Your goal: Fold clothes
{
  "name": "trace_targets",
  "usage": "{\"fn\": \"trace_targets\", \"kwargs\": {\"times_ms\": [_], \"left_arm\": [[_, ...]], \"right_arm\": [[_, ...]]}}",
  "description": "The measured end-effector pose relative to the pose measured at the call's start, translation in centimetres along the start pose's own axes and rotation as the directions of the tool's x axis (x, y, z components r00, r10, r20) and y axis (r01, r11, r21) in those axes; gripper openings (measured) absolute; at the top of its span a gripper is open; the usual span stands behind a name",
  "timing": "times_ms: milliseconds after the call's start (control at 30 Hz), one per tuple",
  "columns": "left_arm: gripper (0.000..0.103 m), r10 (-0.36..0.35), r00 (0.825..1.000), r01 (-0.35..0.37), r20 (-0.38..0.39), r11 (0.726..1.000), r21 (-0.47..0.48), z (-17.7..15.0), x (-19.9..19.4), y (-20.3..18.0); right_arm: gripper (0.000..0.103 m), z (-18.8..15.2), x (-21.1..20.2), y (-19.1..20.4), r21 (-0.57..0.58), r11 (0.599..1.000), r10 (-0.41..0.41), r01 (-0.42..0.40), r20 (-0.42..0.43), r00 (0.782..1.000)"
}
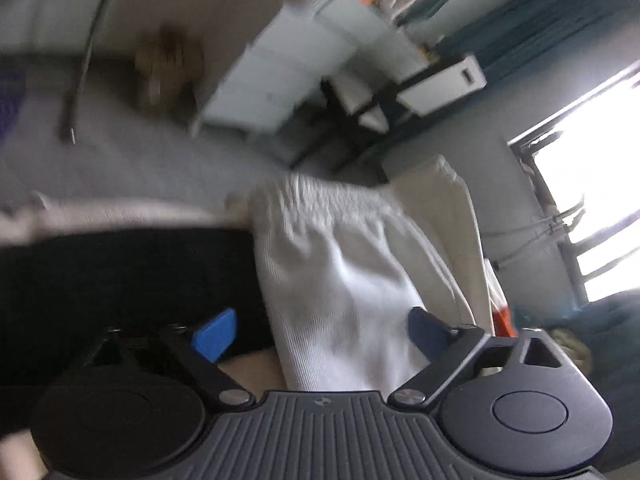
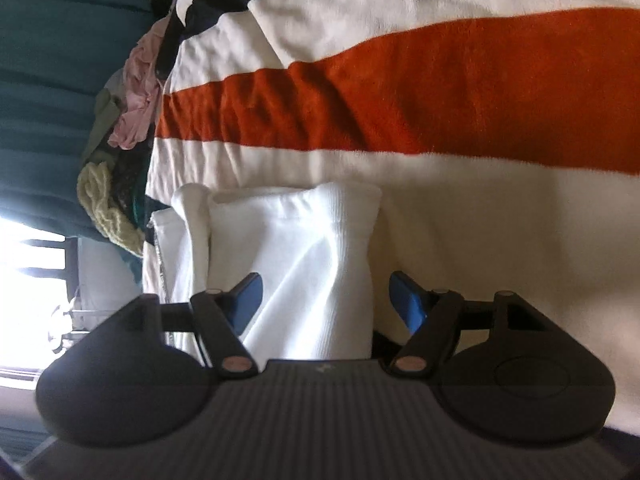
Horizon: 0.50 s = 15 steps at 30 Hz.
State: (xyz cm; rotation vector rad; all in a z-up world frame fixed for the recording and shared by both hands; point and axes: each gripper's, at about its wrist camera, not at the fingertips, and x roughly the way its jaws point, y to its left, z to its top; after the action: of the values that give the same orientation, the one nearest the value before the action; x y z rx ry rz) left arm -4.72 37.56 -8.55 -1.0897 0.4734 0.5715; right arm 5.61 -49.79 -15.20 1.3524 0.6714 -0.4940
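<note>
A white ribbed garment with a gathered elastic waistband [image 1: 344,272] hangs in the blurred left wrist view, running between the blue pads of my left gripper [image 1: 320,336], whose jaws stand wide apart. In the right wrist view the same white garment [image 2: 296,264] lies folded over on the striped blanket [image 2: 400,100], between the blue pads of my right gripper [image 2: 326,300], also wide open. Neither pad pair presses the cloth.
A pile of other clothes, pink, green and knitted yellow [image 2: 120,128], lies at the blanket's far edge. Teal curtains [image 2: 52,60] and a bright window [image 1: 592,200] stand behind. White shelves [image 1: 300,60] and a black cloth [image 1: 120,280] show in the left wrist view.
</note>
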Motion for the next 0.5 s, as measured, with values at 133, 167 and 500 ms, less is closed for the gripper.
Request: {"fn": "trace_targets", "kwargs": {"times_ms": [133,167,500], "left_arm": [[0.079,-0.117,0.992,0.115,-0.044,0.992,-0.051,-0.1,1.1,0.8],[0.077,-0.131,0.99,0.129,-0.044,0.99,-0.056,-0.3,1.1,0.9],[0.039,-0.043,0.998,0.039,-0.036,0.992,-0.118,-1.7,1.7,1.6]], "right_arm": [[0.034,-0.3,1.0,0.8,0.014,0.999,0.03,-0.03,0.0,1.0],[0.029,-0.4,1.1,1.1,0.017,0.999,0.039,-0.039,0.005,0.999],[0.01,0.1,1.6,2.3,-0.019,1.0,0.014,-0.013,0.082,0.997]]}}
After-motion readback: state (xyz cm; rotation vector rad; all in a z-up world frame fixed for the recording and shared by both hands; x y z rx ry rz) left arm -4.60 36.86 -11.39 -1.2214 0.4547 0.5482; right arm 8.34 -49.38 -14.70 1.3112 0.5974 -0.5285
